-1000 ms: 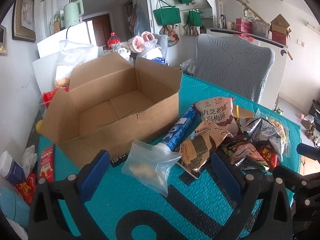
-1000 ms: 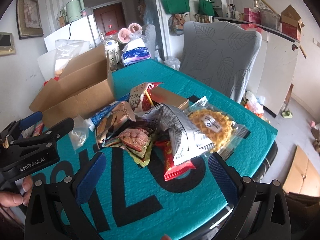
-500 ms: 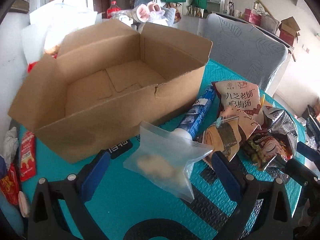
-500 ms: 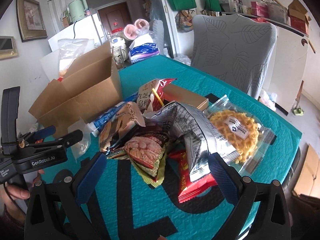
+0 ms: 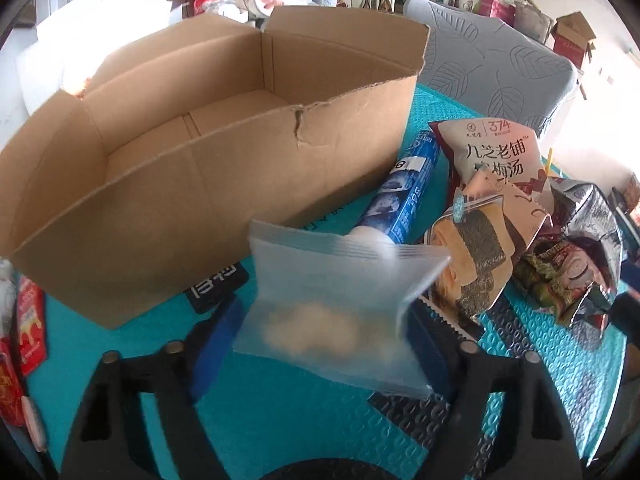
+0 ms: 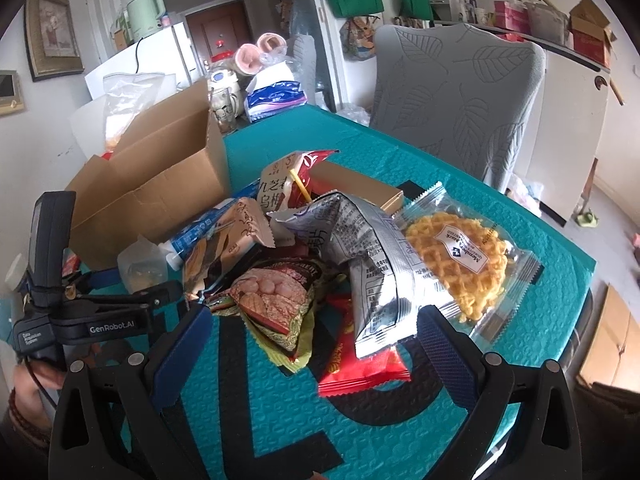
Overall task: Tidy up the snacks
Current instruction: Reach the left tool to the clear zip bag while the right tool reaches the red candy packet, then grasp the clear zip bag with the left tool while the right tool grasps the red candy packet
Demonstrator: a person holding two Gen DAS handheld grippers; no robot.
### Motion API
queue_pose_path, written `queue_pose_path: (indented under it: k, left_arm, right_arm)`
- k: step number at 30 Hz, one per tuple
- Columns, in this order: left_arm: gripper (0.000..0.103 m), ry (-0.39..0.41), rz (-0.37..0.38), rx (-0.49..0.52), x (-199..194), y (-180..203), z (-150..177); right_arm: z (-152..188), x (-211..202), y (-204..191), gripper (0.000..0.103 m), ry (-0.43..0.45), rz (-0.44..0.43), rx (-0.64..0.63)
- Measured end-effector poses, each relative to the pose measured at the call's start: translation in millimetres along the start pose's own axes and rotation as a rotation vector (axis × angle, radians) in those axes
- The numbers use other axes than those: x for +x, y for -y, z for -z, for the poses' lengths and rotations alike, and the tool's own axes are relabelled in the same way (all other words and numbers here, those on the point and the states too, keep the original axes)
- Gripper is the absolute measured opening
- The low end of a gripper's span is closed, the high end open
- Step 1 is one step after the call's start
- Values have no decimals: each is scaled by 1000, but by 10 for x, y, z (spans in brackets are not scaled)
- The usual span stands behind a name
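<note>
A clear zip bag (image 5: 336,304) with pale crumbs lies in front of the open, empty cardboard box (image 5: 180,220). My left gripper (image 5: 320,340) straddles this bag and its jaws are closing, the blue pads (image 5: 216,340) right at the bag's sides. Beside it lie a blue tube (image 5: 404,192) and a seaweed snack packet (image 5: 476,248). My right gripper (image 6: 312,344) stands open over the snack pile, with a red packet (image 6: 360,364) and a silver packet (image 6: 368,256) lying between its fingers. A waffle pack (image 6: 456,256) sits to the right. The right wrist view also shows the left gripper (image 6: 160,292) at the bag (image 6: 142,266).
The teal table mat (image 5: 280,420) ends at its right edge (image 6: 576,280). A grey covered chair (image 6: 456,92) stands behind the table. Red sachets (image 5: 28,320) lie left of the box. A person's hand (image 6: 28,380) holds the left gripper.
My left gripper has moved forward and down onto the clear bag, and its jaws have narrowed around it. The right gripper has hardly shifted.
</note>
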State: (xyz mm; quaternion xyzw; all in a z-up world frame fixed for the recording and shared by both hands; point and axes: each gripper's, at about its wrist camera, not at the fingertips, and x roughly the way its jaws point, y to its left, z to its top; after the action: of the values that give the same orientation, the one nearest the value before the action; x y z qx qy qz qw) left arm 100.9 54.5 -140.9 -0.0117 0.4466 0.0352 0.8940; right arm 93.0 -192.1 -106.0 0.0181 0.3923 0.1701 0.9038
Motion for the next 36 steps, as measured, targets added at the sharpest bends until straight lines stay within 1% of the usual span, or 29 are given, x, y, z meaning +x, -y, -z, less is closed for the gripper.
queue_pose_path:
  k: [2,3,8,13,15,18,20,22,24,27,29,31,32,33,35,36]
  left_arm:
    - [68,13,-14,20,-38,47,9]
    - [67,14,-19,28,-59,78,14]
    - [66,-20,24,30,-217,317,88]
    - [66,-21,34,12,-313,569,232]
    - [66,-23,51,4,-349,659,273]
    - [66,-19,51,3,-370,668,356]
    - [66,-13,27,21,-370,771,382]
    - [66,-9,8,40,-360,828,382]
    - [66,-7,5,45,-368,867,407]
    - [66,-12,10,38,-375,882,425]
    - [66,-15,13,36,-403,861,451]
    - [66,-13,10,38,-405,885,454]
    - [66,-12,7,41,-391,882,458]
    - [66,-11,5,44,-393,849,489]
    - [66,-10,3,43,-397,831,474]
    - [66,-9,5,42,-396,829,472]
  right_arm:
    - [14,-30,30,103,7,8,1]
    - [20,-45,47,103,9,13,2]
    - [57,-129,176,103,19,24,17]
    - [115,-208,349,103,42,43,43]
    - [129,-231,404,103,48,58,43]
    - [149,-255,474,101,57,64,45]
    - [163,-238,531,97,43,56,59]
    - [182,-194,568,87,19,23,78]
    - [208,-131,575,82,-7,-10,88]
    - [234,-46,521,77,-31,-32,77]
    - [233,-21,477,74,-34,-46,69]
    - [209,-7,434,69,-29,-56,54]
    - [198,6,413,66,-30,-64,47]
    - [189,33,392,61,-35,-71,42]
    - [195,91,376,55,-49,-86,34]
    - [203,128,369,48,-63,-88,31]
